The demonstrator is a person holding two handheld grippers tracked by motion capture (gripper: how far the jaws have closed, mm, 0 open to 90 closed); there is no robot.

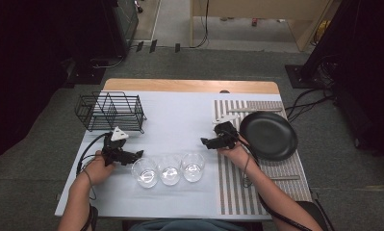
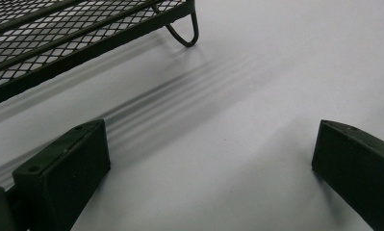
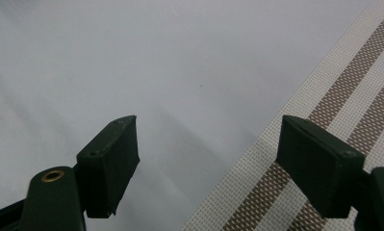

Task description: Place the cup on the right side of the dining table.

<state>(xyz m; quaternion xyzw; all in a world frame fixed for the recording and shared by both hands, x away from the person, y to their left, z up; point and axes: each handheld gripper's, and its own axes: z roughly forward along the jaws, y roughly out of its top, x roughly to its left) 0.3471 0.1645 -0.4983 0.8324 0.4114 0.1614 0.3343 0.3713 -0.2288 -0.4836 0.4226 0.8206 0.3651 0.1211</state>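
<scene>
Three clear glasses stand in a row near the table's front: one at the left (image 1: 145, 172), one in the middle (image 1: 170, 169), one at the right (image 1: 193, 166). My left gripper (image 1: 137, 155) lies low on the pale cloth just left of the row, pointing right. Its jaws (image 2: 208, 130) stand wide open over bare cloth. My right gripper (image 1: 205, 142) hovers behind the right glass at the mat's edge, pointing left. In the right gripper view its jaws (image 3: 208, 122) are apart with nothing between them.
A black wire rack (image 1: 111, 111) stands at the back left, its foot and mesh (image 2: 74, 33) close ahead of the left gripper. A black plate (image 1: 269, 134) rests on the striped mat (image 1: 233, 187) at the right, and the mat's edge (image 3: 353, 96) runs beside the right jaw.
</scene>
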